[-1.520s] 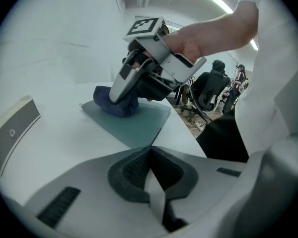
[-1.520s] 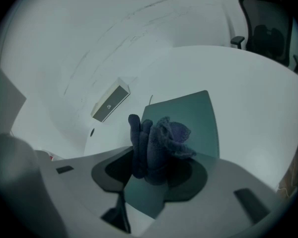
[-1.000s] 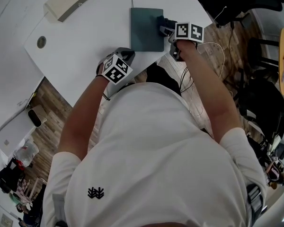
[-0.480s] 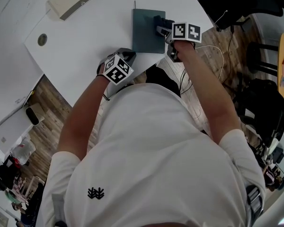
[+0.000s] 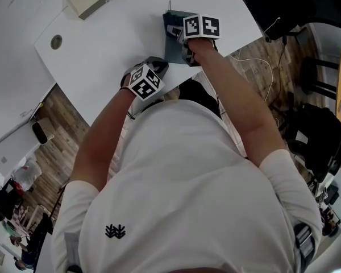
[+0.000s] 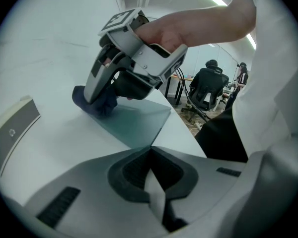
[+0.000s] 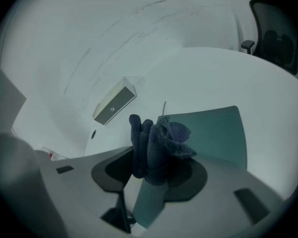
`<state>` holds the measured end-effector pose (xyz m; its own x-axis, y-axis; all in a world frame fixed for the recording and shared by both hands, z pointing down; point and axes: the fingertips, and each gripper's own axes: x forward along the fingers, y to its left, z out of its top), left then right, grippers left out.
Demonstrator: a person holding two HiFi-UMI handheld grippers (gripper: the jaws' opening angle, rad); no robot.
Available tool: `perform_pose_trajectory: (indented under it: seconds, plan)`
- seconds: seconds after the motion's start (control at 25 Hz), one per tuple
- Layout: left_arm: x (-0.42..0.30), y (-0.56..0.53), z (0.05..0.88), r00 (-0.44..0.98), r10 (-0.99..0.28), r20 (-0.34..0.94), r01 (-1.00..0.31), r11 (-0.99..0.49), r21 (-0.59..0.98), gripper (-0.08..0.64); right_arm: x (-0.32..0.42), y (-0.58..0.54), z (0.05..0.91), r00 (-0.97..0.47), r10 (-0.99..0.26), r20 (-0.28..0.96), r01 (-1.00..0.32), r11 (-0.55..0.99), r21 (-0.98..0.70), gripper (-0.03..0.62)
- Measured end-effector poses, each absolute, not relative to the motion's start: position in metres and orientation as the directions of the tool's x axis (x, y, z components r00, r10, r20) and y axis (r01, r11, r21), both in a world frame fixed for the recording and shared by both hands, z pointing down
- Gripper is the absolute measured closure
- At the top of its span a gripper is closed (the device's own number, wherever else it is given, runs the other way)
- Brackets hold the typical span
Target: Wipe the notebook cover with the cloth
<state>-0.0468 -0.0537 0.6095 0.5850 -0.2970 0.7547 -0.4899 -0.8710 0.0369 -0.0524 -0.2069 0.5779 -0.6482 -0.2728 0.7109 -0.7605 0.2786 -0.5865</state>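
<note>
At the near edge of the white desk [image 5: 113, 44], the left tool [image 6: 151, 180] sits with jaws together, empty. Just beyond, the right tool [image 7: 154, 170] clamps a bunched dark-blue cloth [image 7: 164, 135] against the flat teal notebook [image 7: 213, 133]; a beige box [image 7: 114, 103] lies farther back

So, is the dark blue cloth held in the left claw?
No, the dark blue cloth is clamped in the right claw, while the left claw is shut with nothing in it.

Notebook [image 7: 213, 133] dark teal; cloth [image 7: 159, 143] navy blue; table [image 5: 113, 44] white; marker cube [image 5: 202, 26] black-and-white squares; shirt [image 5: 187, 181] white.
</note>
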Motion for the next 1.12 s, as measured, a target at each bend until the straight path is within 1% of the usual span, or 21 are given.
perform_pose_trajectory:
  seconds: [0.28, 0.72, 1.12]
  plan:
    - [-0.047, -0.055, 0.609, 0.587, -0.298, 0.753, -0.49, -0.871, 0.037, 0.554, -0.044, -0.213, 0.584, -0.652, -0.275, 0.707, -0.758, 0.253, -0.601, 0.423]
    - [-0.05, -0.055, 0.61, 0.59, -0.295, 0.752, -0.49, -0.871, 0.043, 0.554, 0.02, -0.216, 0.59, -0.618, -0.333, 0.712, -0.782, 0.166, -0.601, 0.423]
    - [-0.05, -0.055, 0.608, 0.591, -0.293, 0.751, -0.488, -0.872, 0.044, 0.554, 0.087, -0.216, 0.593, -0.54, -0.376, 0.753, -0.835, 0.125, -0.536, 0.423]
